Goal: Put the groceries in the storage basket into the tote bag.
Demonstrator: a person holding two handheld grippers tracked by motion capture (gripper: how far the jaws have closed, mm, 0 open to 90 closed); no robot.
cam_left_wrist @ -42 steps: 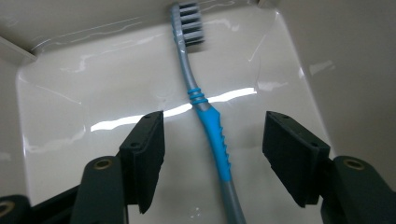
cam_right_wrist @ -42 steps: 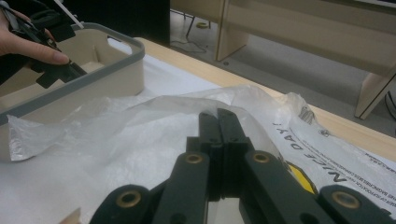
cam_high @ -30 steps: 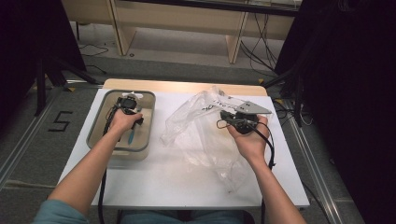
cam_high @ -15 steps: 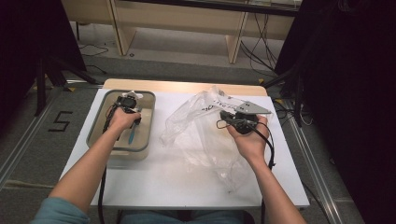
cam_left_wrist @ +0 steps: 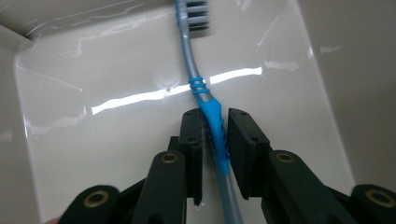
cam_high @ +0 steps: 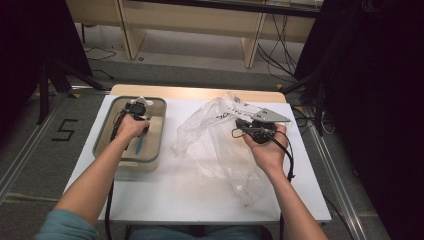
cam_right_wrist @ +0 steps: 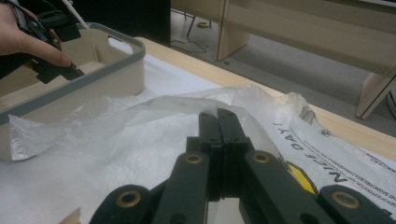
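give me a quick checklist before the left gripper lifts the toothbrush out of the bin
1. Toothbrush handle lies between the left gripper jaws: ok.
2. Jaws clamped on the handle: not ok, gaps show on both sides.
3. Toothbrush lies flat in the bin: ok.
4. Right gripper shut on the plastic bag: ok.
5. Bag mouth open toward the bin: cannot tell.

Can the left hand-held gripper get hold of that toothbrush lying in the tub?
Probably yes: the left hand-held gripper already straddles the toothbrush handle with its jaws open inside the tub, nothing between them.
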